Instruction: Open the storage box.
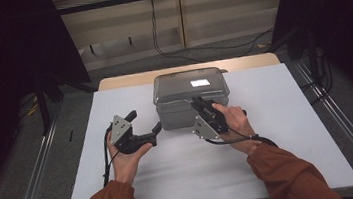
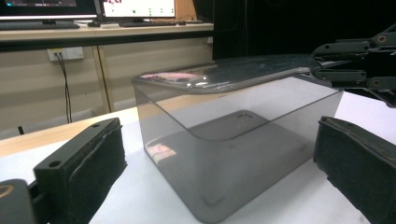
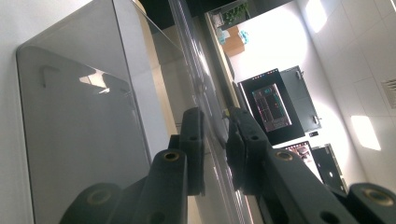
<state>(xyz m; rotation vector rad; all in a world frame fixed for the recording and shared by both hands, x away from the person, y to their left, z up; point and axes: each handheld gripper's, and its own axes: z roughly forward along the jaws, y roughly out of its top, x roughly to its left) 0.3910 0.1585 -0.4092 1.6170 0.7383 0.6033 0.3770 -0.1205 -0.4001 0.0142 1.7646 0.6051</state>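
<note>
- Around the work: a white table (image 1: 279, 133) with a bare wooden strip along its far edge; beyond it a pale wall with a socket (image 2: 65, 53) and dark cables (image 1: 169, 50) trailing across the floor; monitors (image 2: 135, 8) stand on a shelf in the left gripper view.
- Nothing lies between the left gripper (image 1: 142, 121) and the box (image 2: 224, 154); the table between them is bare.
- Count: one box, one lid (image 1: 189, 84), two grippers, two hands.
- Box: smoky, see-through plastic, rectangular with rounded corners, standing upright at the middle of the table toward its far side; the lid rests on top and overhangs the walls.
- Right gripper (image 1: 198, 101): jaws closed on the lid's near edge, one pad above and one below the rim.
- Left gripper: jaws wide apart, held just left of the box, gripping nothing.
</note>
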